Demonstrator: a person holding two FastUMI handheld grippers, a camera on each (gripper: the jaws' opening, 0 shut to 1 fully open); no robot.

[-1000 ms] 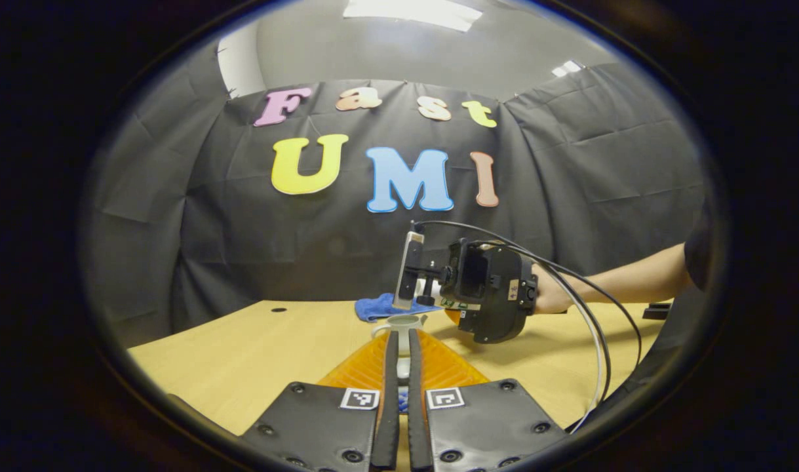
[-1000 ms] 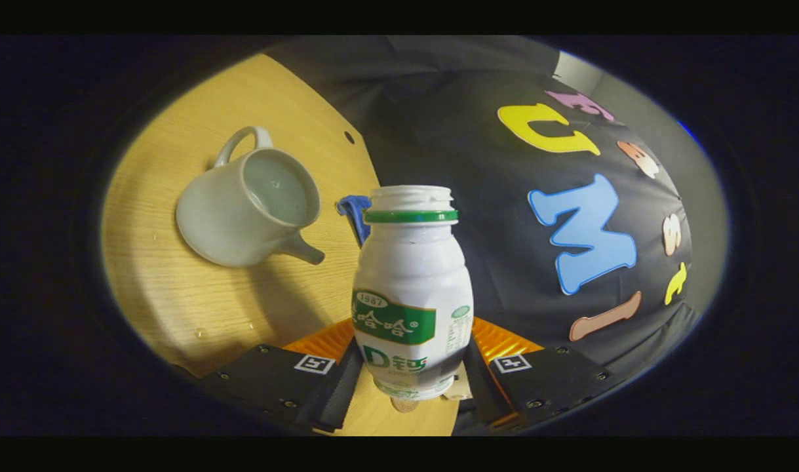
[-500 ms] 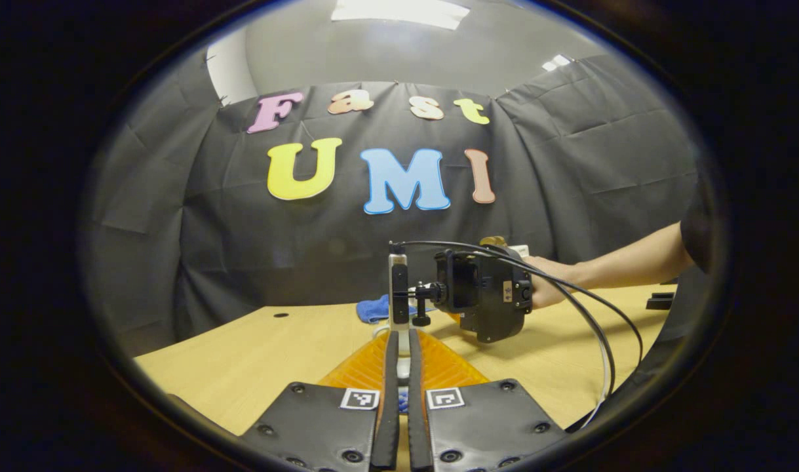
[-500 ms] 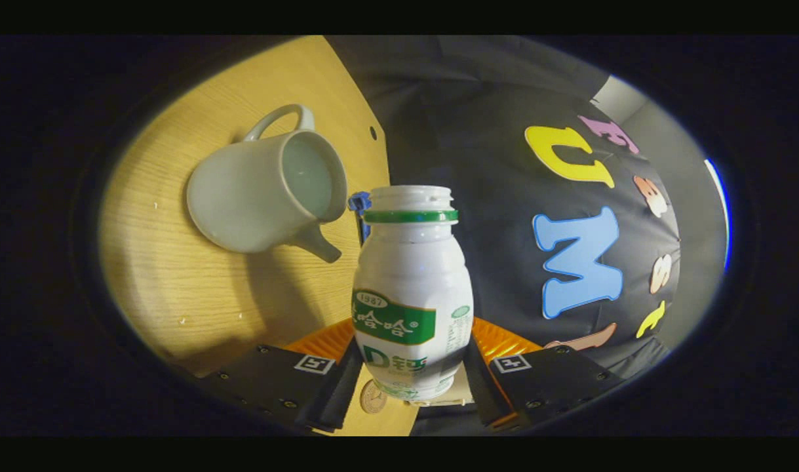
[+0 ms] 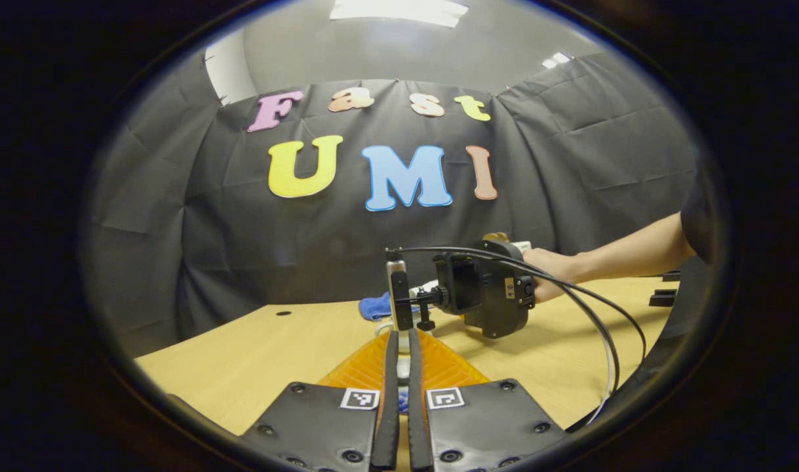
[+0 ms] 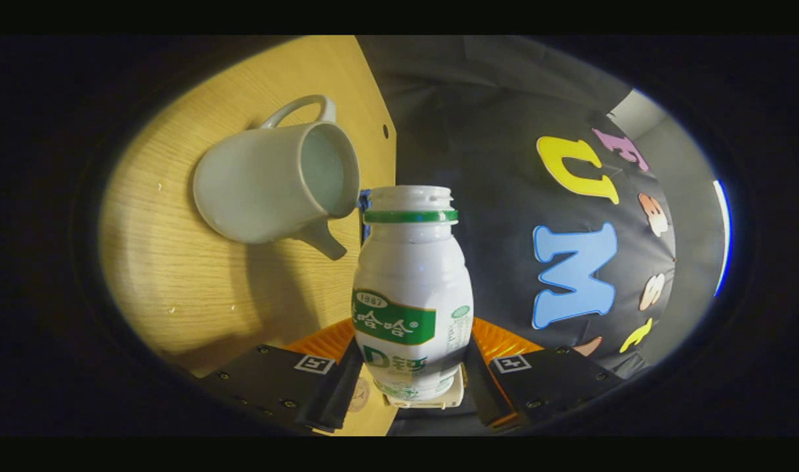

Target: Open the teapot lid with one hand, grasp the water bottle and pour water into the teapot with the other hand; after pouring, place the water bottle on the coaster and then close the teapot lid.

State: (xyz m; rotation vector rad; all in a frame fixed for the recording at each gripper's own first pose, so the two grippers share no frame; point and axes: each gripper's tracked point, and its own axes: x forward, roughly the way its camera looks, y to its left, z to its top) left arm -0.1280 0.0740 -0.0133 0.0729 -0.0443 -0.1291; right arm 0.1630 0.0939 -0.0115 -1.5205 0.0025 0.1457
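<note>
The white water bottle [image 6: 411, 295] with a green label and no cap stands between the fingers of my right gripper [image 6: 412, 370], which is shut on its lower body. The white teapot [image 6: 268, 187] sits lidless on the wooden table, up and to the left of the bottle mouth, with water inside. In the left gripper view, my left gripper [image 5: 402, 341] is shut on a small white piece, the teapot lid [image 5: 404, 368], held above the table. Beyond it a hand [image 5: 546, 269] holds the right gripper's body [image 5: 487, 295] in the air.
A blue cloth [image 5: 375, 306] lies on the wooden table [image 5: 255, 354] near the back wall; its edge [image 6: 362, 200] shows behind the bottle neck. Black cables [image 5: 596, 314] hang from the right gripper. A small round hole [image 5: 283, 313] marks the table's far left.
The right gripper has risen and moved right in the left gripper view. In the right gripper view the teapot has slid up and closer to the bottle mouth. My left gripper has stayed put.
</note>
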